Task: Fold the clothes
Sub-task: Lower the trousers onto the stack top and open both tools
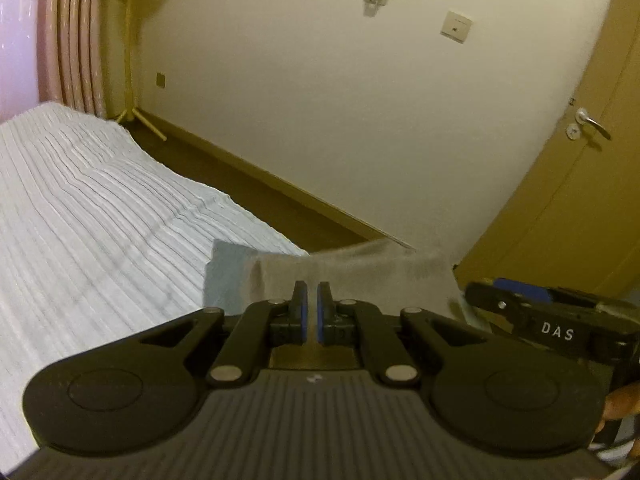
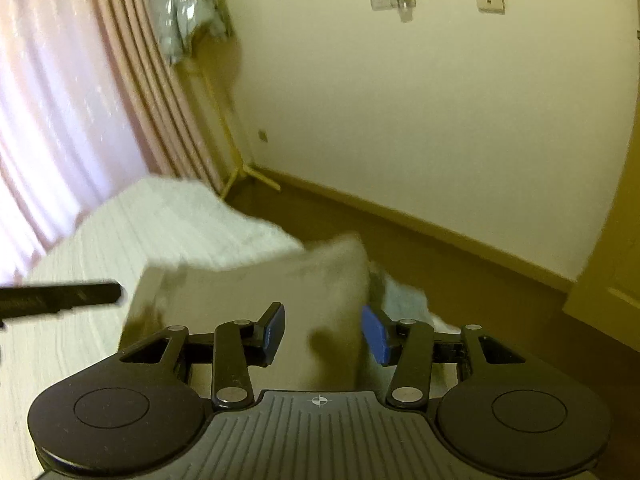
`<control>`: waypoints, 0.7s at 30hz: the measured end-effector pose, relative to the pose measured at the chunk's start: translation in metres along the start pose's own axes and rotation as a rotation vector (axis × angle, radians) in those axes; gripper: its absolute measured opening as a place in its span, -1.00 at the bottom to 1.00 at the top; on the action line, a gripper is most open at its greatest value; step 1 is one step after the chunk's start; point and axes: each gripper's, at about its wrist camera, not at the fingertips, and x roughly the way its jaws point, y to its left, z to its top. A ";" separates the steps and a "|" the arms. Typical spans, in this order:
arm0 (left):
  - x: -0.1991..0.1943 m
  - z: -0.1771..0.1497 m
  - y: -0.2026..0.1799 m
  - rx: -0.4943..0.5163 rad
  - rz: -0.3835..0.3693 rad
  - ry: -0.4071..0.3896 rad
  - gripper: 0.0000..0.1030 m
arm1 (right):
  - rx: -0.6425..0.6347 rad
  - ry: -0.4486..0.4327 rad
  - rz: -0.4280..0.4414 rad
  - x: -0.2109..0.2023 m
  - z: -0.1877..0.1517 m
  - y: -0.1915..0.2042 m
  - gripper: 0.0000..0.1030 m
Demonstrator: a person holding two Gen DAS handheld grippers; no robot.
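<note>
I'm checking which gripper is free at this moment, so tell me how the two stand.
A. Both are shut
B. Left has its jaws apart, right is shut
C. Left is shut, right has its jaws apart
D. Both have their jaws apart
C. The left gripper has its blue pads nearly together with only a thin slit between them, while the right gripper holds its pads wide apart in front of the pale grey garment.

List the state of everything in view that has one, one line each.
Left claw: shut, pinching the cloth's edge.
Right claw: open, cloth between its pads.
Cloth: lifted, hanging between the claws.
Bedspread: spread, rippled.
Door: closed.
Curtain: drawn.
</note>
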 end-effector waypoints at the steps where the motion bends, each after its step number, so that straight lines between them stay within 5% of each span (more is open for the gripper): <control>1: 0.011 0.002 0.001 0.000 0.010 0.007 -0.96 | 0.001 -0.001 -0.003 0.009 0.006 0.000 -0.07; 10: 0.073 -0.020 0.022 -0.041 0.057 0.024 -0.95 | -0.015 0.094 -0.001 0.094 -0.003 -0.018 -0.07; 16: 0.041 -0.014 0.034 -0.125 0.007 -0.015 -0.96 | 0.055 0.045 0.026 0.054 0.012 -0.034 -0.07; 21: -0.011 -0.031 0.015 -0.073 0.038 -0.024 -0.95 | 0.047 0.041 0.068 -0.007 -0.001 -0.033 -0.07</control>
